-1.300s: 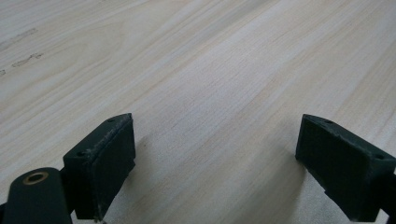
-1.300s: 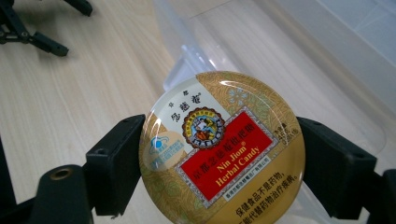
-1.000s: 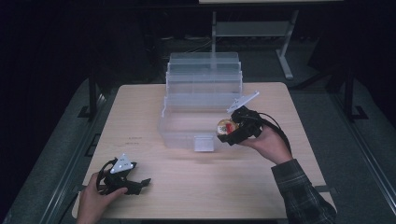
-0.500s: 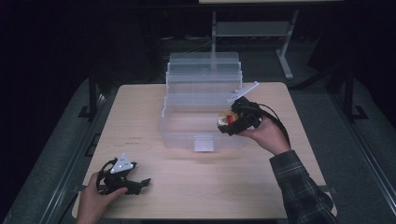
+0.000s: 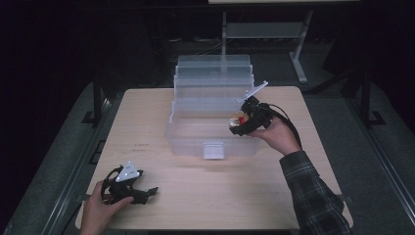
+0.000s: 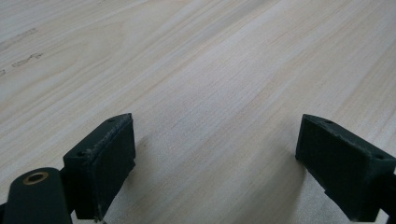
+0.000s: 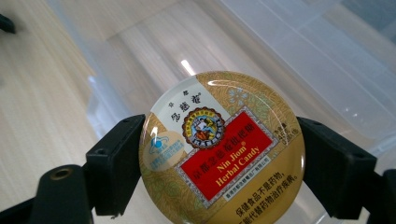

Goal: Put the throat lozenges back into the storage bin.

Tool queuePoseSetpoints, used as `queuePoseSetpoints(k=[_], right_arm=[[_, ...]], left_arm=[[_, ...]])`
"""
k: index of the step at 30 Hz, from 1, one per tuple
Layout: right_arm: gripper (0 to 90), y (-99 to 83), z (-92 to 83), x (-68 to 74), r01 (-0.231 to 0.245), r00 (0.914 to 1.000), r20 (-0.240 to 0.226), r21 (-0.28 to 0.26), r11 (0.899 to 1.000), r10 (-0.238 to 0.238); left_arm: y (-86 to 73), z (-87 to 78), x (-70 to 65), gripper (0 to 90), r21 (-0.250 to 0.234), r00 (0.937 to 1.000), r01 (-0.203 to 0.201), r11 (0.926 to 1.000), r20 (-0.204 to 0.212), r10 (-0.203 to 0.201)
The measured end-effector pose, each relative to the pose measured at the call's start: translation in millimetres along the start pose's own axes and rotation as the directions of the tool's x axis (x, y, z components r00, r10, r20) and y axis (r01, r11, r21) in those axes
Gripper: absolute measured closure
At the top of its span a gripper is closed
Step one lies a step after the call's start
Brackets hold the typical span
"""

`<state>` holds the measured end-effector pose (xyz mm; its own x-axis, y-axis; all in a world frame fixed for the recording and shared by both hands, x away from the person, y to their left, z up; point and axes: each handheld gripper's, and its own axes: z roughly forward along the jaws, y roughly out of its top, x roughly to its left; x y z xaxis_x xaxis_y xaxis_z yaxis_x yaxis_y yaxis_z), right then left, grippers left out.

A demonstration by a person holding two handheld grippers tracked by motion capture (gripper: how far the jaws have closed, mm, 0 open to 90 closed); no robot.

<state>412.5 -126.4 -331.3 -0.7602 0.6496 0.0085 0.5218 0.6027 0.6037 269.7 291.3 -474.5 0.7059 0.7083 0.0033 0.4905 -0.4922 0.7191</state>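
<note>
I hold a round candy tin (image 7: 222, 151) in my right gripper (image 5: 241, 123), the two black jaws clamped on opposite sides of its rim, so the gold lid with its red label faces the right gripper view. In the high view the tin (image 5: 237, 118) hangs over the right end of the clear plastic organiser box (image 5: 215, 142), above the open bottom compartment, with the stepped trays folded back behind it. I judge the step in hand to be lowering the tin into that compartment.

The tin looks like thin pressed metal: light, stiff, and glossy enough to be slippery. Because it is round, my flat pads meet it along narrow strips of the rim only, so it could pivot or squirt out if I squeeze off-centre. Across the widest part, as now, seems the best hold. A hard squeeze might dent the wall or pop the lid, so firm but modest pressure should do. The box walls are smooth and thin; I would avoid knocking them.

My left gripper (image 5: 128, 186) rests near the front left corner of the wooden table (image 5: 147, 112), jaws spread wide over bare wood, holding nothing.
</note>
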Motion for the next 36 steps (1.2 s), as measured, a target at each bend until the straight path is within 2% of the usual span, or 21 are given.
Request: queuePoseSetpoints(k=[7, 21, 31, 36], right_arm=[[19.7, -4.5, 12.5, -12.3, -0.028, 0.9995, 0.016, 0.036, 0.999, 0.028], [19.7, -17.7, 25.4, -28.2, -0.070, 0.9972, 0.031, 0.081, 0.994, 0.068], [19.5, -25.5, 31.3, -31.9, -0.088, 0.9961, 0.022, 0.100, 0.991, 0.086], [19.2, -25.6, 32.3, -31.1, -0.075, 0.9972, 0.017, 0.105, 0.992, 0.073]], left_arm=[[0.0, 0.0, 0.0, 11.2, 0.000, 1.0000, 0.000, 1.0000, 0.000, 0.000], [0.0, 0.0, 0.0, 11.2, 0.000, 1.0000, 0.000, 1.0000, 0.000, 0.000], [0.0, 0.0, 0.0, 11.2, 0.000, 1.0000, 0.000, 1.0000, 0.000, 0.000], [0.0, 0.0, 0.0, 11.2, 0.000, 1.0000, 0.000, 1.0000, 0.000, 0.000]])
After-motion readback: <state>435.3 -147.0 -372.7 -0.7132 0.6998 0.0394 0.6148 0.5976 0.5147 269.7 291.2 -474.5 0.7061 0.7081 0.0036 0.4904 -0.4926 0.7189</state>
